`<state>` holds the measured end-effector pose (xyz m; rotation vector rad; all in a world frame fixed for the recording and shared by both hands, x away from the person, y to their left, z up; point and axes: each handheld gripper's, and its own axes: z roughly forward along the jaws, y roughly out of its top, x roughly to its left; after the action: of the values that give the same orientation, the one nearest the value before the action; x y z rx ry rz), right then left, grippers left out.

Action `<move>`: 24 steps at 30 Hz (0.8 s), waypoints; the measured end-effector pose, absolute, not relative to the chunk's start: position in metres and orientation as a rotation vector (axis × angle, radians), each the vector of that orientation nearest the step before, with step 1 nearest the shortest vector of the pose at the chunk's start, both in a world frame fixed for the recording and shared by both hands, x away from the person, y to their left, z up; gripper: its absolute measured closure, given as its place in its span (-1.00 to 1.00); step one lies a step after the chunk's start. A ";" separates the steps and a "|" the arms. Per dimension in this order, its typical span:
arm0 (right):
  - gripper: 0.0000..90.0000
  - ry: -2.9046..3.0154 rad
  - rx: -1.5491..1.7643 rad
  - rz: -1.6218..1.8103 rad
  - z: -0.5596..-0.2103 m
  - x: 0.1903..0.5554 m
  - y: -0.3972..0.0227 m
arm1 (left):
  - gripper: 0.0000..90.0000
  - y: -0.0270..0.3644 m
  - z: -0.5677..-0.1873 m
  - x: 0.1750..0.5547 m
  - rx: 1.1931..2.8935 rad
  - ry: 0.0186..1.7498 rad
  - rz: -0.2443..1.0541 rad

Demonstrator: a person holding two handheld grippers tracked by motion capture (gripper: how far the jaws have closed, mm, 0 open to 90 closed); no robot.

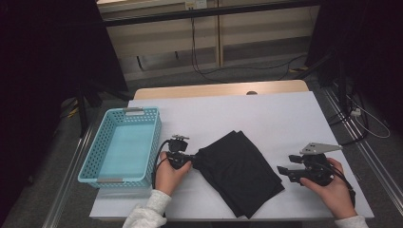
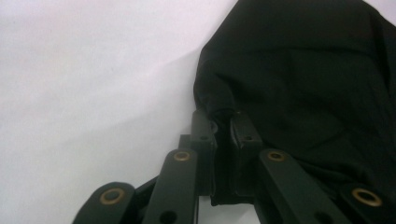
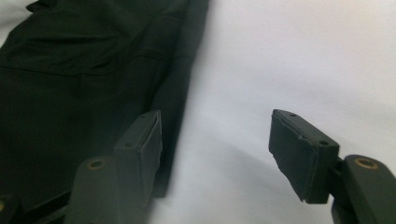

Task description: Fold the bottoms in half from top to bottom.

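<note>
The folded black cloth (image 1: 240, 172) lay on the white table cover (image 1: 266, 109), between my two hands and just to the right of the blue basket (image 1: 124, 145). My left tongs (image 1: 189, 159) were pressed together on its left corner; in the left gripper view a tuck of the cloth (image 2: 299, 74) was pinched between the pads (image 2: 243, 128). My right tongs (image 1: 283, 171) stood spread and empty just beside the cloth's right edge, one pad (image 3: 147, 130) over the hem and the other (image 3: 299, 149) over bare cover.

I judged the cloth light, soft and limp: it would sag and unfold if lifted by one corner. The layered edges seemed the best hold, a second pinch through all the layers on the right side, so the folds would stay together.
</note>
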<state>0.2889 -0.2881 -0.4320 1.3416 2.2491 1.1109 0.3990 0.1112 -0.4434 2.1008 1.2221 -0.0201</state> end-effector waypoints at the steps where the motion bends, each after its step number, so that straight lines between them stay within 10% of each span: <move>1: -0.28 2.236 1.350 1.105 -0.433 0.288 -0.283 | 0.85 0.110 -0.443 0.400 2.095 1.220 -0.018; 18: -0.37 2.264 1.404 1.052 -0.456 0.280 -0.234 | 0.85 0.111 -0.436 0.406 2.077 1.194 -0.009; 24: -0.12 2.234 1.389 1.100 -0.459 0.273 -0.232 | 0.85 0.109 -0.435 0.404 2.088 1.179 0.003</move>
<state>0.2733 -0.2320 -0.4591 1.3886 2.2344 1.1003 0.4045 0.1088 -0.4354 2.0878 1.1794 0.0035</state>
